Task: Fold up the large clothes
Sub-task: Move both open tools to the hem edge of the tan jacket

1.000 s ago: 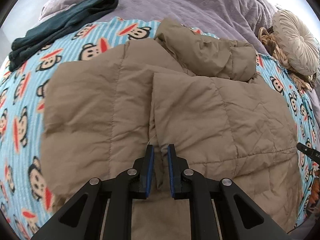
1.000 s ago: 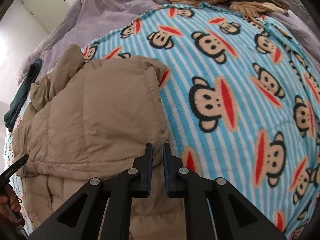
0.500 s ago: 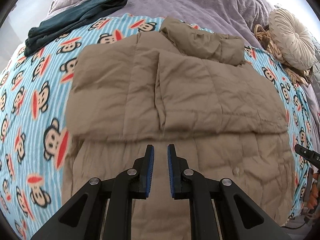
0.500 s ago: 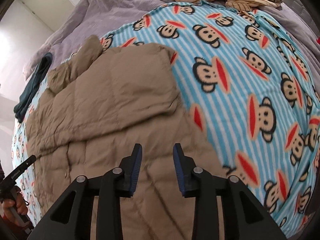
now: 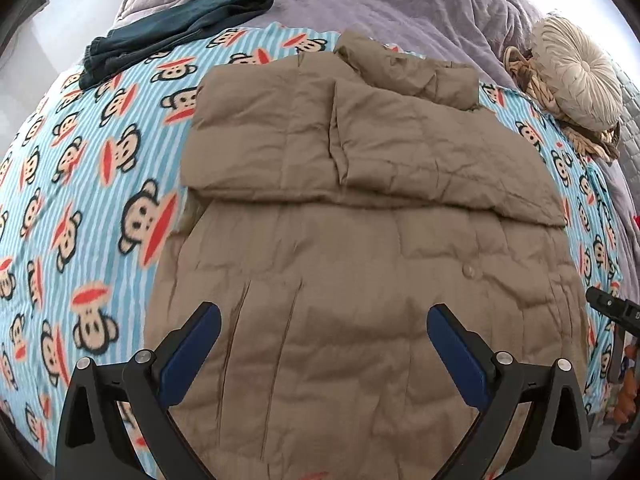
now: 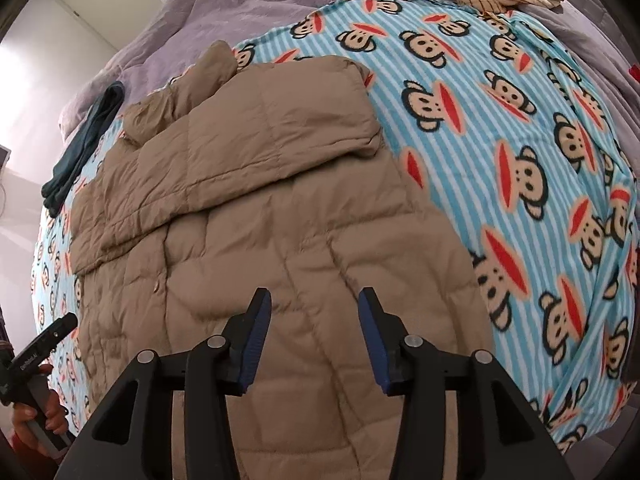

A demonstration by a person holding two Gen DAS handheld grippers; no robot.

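A tan quilted puffer jacket (image 5: 360,248) lies flat on a monkey-print blue striped blanket (image 5: 80,184). Both sleeves are folded across its upper half, and the hood (image 5: 408,68) bunches at the far end. My left gripper (image 5: 324,336) is wide open and empty above the jacket's lower half. In the right wrist view the jacket (image 6: 288,240) fills the middle, and my right gripper (image 6: 314,320) is open and empty above its lower right part. The right gripper's tip also shows in the left wrist view (image 5: 612,312).
A dark teal garment (image 5: 176,28) lies at the blanket's far left. A purple duvet (image 5: 392,4) covers the bed behind. A round beige cushion (image 5: 576,72) on striped fabric sits far right. The blanket (image 6: 520,160) spreads right of the jacket.
Both grippers have pulled back from the sleeves toward the jacket's hem and opened, the left one widest. The sleeves stay folded across the chest.
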